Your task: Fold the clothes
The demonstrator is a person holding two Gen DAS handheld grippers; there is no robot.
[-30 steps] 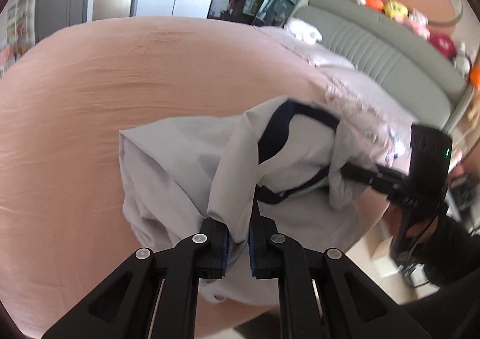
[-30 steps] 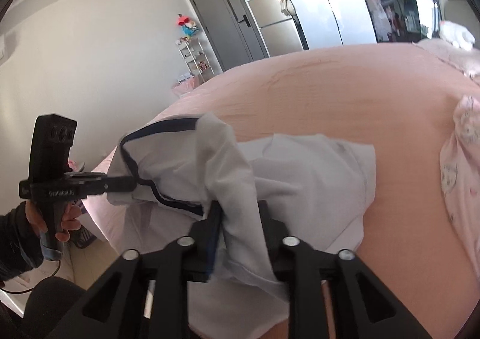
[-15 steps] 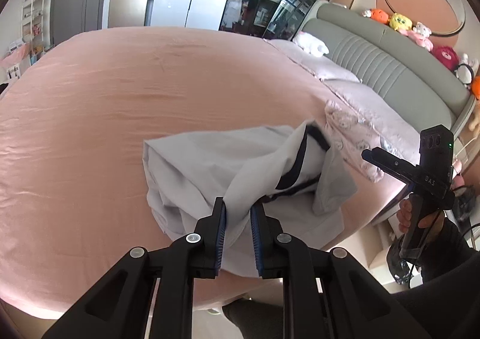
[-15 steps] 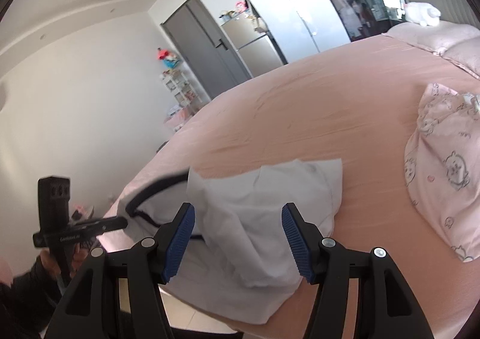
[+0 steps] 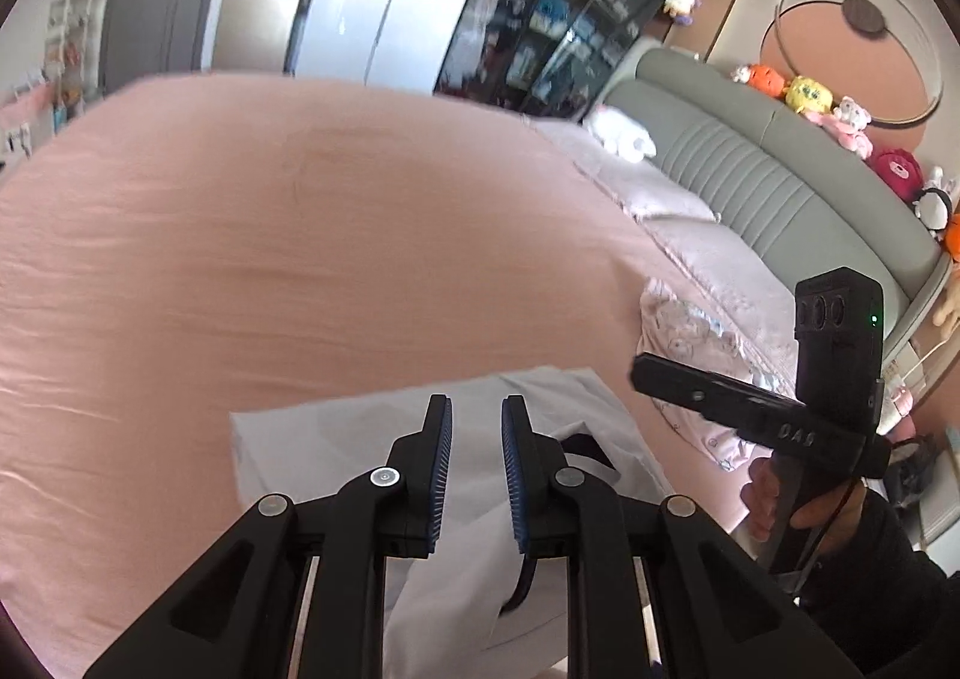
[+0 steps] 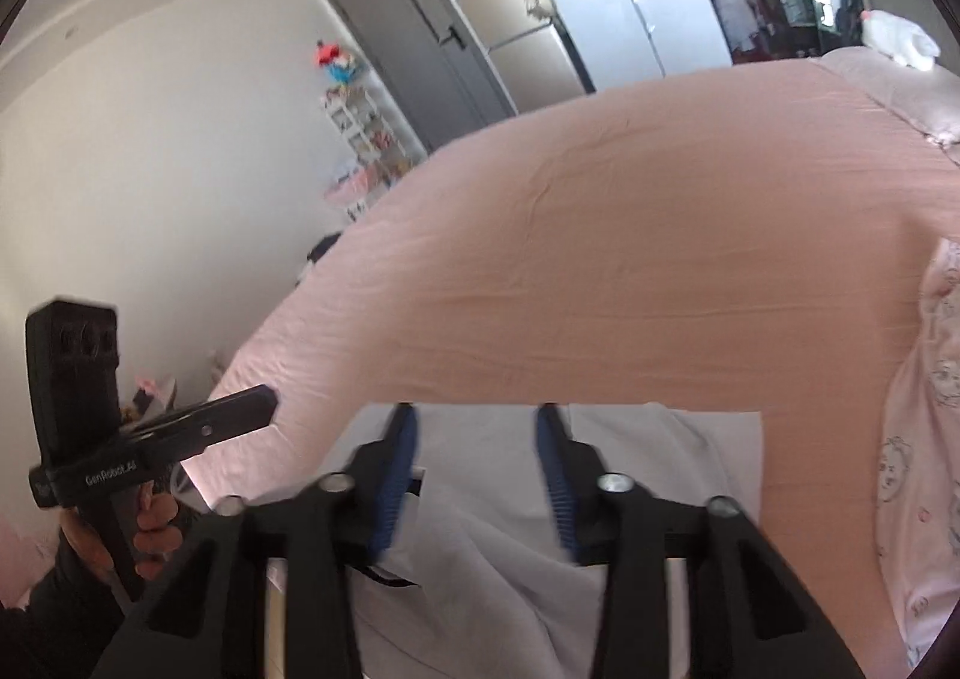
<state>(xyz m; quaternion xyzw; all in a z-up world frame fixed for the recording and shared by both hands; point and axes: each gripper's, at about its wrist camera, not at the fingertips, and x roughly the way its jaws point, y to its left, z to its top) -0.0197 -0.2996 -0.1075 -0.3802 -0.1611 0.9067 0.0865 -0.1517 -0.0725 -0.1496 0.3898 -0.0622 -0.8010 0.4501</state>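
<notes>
I'm looking down over the pink bed (image 5: 252,259), where the grey shirt (image 5: 336,433) is lying at the near edge. My left gripper (image 5: 475,463) is hovering above it, jaws narrowly parted, gripping nothing. My right gripper (image 6: 477,475), jaws just closing, is also empty.

My right hand-held gripper (image 6: 475,466), jaws apart and gripping nothing, hangs over the pale grey shirt (image 6: 498,577) on the pink bed (image 6: 630,271).

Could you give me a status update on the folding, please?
Left tool just eased open, empty. Right tool apart, just closing, empty. White shirt lies on pink bed. Patterned garment beside, not touching.
</notes>
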